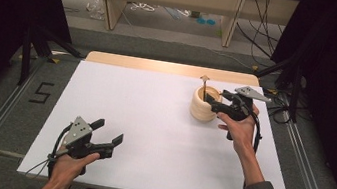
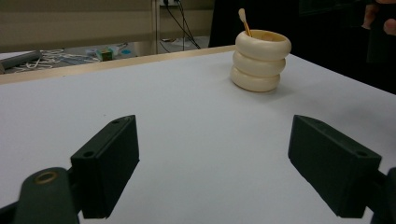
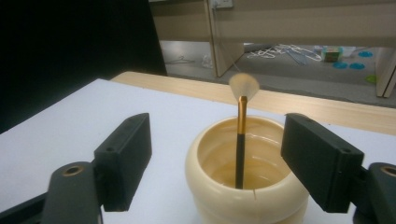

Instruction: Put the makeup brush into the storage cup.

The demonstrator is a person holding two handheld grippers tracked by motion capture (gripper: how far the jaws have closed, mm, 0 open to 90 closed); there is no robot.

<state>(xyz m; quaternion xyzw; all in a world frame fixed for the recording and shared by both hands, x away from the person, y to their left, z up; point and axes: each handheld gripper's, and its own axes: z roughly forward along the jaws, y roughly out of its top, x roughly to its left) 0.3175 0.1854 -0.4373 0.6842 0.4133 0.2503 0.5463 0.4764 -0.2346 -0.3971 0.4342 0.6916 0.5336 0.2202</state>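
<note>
Upright within the cream ribbed ceramic pot [image 3: 247, 186], the slim black-and-gold makeup brush [image 3: 240, 149] seems light, stiff; grip mid-handle. Both grippers' fingers [image 3: 126, 158] spread, empty.

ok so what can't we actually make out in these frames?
- Lower end of the black-and-gold makeup brush: hidden inside the cream ribbed holder, all views.
- Brush bristles: blurred in right gripper view, too small in high view.
- Holder base: cut off by bottom edge, right gripper view.
- Right gripper: partly hides the holder's right side, high view.
</note>
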